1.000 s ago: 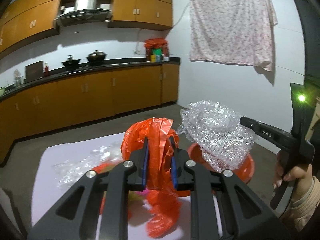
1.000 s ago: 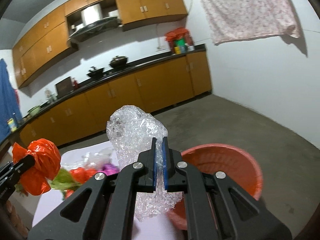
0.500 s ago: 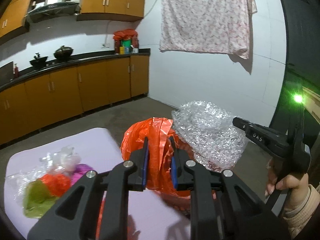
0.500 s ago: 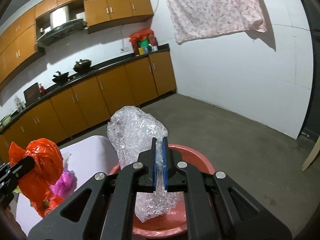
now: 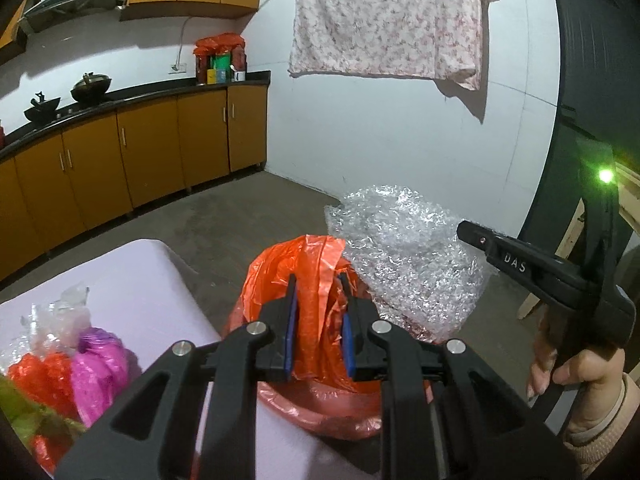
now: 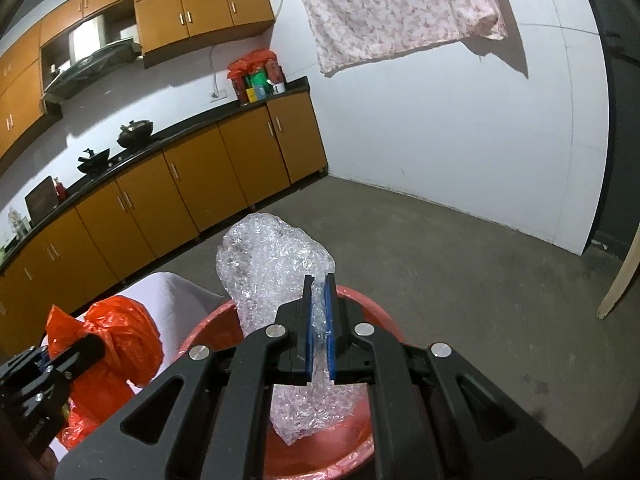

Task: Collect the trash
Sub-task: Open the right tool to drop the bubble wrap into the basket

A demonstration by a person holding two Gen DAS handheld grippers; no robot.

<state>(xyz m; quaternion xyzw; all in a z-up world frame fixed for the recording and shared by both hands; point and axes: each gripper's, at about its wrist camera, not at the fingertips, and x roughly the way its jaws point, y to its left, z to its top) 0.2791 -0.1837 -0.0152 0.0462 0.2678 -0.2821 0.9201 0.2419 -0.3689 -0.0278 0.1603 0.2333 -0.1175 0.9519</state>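
My left gripper (image 5: 318,328) is shut on a crumpled orange plastic bag (image 5: 308,276) and holds it over the near rim of a red basin (image 5: 320,412). My right gripper (image 6: 319,328) is shut on a wad of clear bubble wrap (image 6: 272,268) and holds it above the red basin (image 6: 352,452). The bubble wrap (image 5: 404,256) and the right gripper's body (image 5: 560,280) show at the right of the left wrist view. The orange bag (image 6: 108,344) shows at the lower left of the right wrist view.
A white table (image 5: 132,280) at the left carries more trash: a pink bag (image 5: 100,372), orange bags (image 5: 36,376), clear plastic (image 5: 60,316). Wooden kitchen cabinets (image 6: 180,188) line the far wall. A floral cloth (image 5: 388,16) hangs on the white wall. Grey concrete floor (image 6: 460,272) lies beyond the basin.
Both grippers have swung right, away from the table, carrying the orange bag and the bubble wrap over the red basin. The table trash has slid to the left of the views.
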